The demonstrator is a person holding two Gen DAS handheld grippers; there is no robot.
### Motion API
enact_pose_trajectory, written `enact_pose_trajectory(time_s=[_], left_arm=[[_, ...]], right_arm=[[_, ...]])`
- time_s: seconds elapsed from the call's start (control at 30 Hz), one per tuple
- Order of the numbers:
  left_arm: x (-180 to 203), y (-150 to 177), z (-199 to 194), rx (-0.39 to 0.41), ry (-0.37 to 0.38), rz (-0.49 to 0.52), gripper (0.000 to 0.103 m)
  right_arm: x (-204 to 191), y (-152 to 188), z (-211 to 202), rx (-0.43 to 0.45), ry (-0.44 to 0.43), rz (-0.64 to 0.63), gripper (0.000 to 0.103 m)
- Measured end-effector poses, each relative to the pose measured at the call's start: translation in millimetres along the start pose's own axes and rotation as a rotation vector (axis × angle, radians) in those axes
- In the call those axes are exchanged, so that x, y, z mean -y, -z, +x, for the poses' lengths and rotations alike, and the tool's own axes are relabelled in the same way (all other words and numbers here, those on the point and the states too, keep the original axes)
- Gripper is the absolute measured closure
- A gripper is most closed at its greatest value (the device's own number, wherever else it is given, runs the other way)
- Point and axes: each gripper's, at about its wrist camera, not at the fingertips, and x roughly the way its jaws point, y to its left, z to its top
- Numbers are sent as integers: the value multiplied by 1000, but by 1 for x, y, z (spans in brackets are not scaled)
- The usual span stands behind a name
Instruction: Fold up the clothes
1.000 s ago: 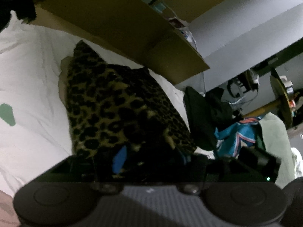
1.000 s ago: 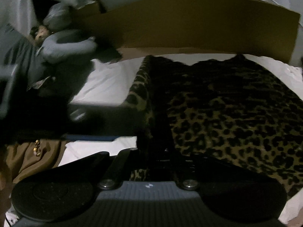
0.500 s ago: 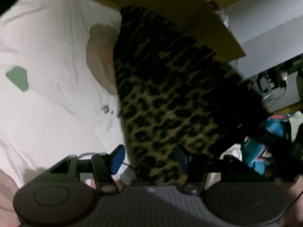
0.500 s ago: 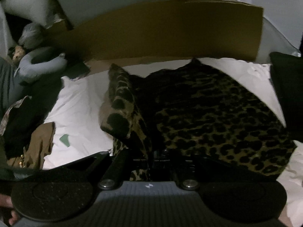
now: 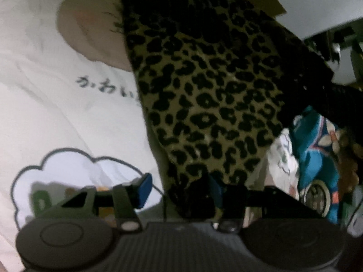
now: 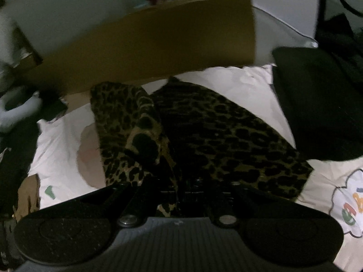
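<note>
The leopard-print garment lies on the white sheet, long axis running toward 12 o'clock from the left gripper, whose half-spread jaws are closing around its near hem; the right gripper pinches a lifted fold

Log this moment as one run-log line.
stage: folding | right gripper: shut on leopard garment | left gripper: closing, garment edge between jaws | surface: white sheet
</note>
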Motion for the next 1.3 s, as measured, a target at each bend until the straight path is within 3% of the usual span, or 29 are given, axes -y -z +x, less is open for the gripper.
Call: enact_pose_trajectory(time_s=[0.23,0.47,0.67,0.77,1.17,1.3], left_arm=[[-12,0,1,-20,23,34,48],[-36,7,-1,-32,33,49,49],[-43,16,-4,-44,42,63,50],[-38,14,-4,-52,32,74,50],[-28,5,2,-89,-4,99,50],[-30,5,5,-98,-5,92,50]], right_arm=[[45,-2,11,-19,70,93,103],[91,0,33,-34,81,206,103],[127,12,44,-7,0,380,102],[141,20,45,2,-1,439,99],[156,22,56,11,16,476,98],[160,22,56,15,36,478,102]])
